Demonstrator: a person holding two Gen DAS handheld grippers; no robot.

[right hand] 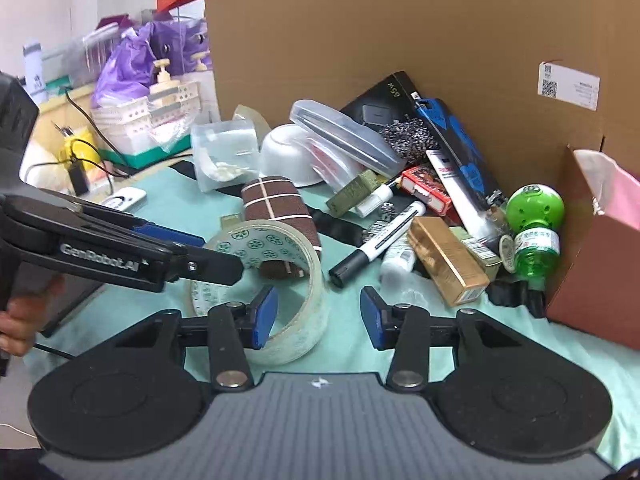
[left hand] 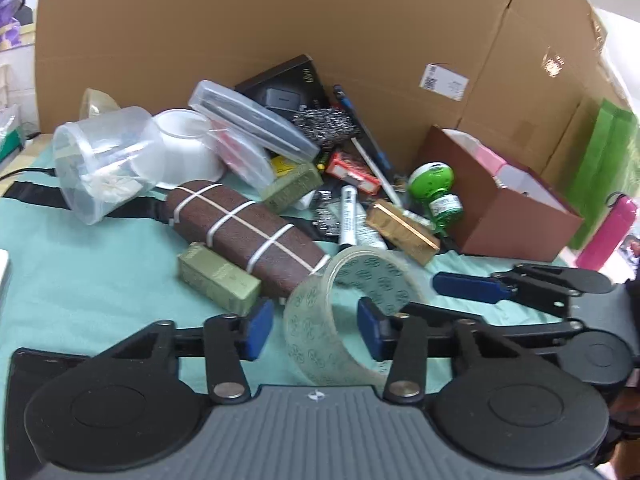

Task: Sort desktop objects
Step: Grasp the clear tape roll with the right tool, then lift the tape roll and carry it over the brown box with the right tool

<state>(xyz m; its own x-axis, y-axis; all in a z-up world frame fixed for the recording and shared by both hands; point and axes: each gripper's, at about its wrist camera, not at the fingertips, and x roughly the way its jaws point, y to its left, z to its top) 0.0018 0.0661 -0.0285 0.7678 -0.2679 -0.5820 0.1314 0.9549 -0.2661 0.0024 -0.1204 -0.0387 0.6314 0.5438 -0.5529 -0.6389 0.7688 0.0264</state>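
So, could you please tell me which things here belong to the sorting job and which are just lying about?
Job in hand:
- tape roll, between the left gripper fingers
- right gripper, open
- brown case
- black marker
- gold box
- green bottle
- red-brown box

Lying about:
- cardboard wall
- pink flask
- purple bag

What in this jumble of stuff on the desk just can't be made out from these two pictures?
- Brown box contents: both views, its walls hide the inside.
- Shipping label on the cardboard: print too small.
- Pink bottle: left wrist view, cut off by the edge.
- Things under the pile behind the tape roll: covered by the clear case and bowl.
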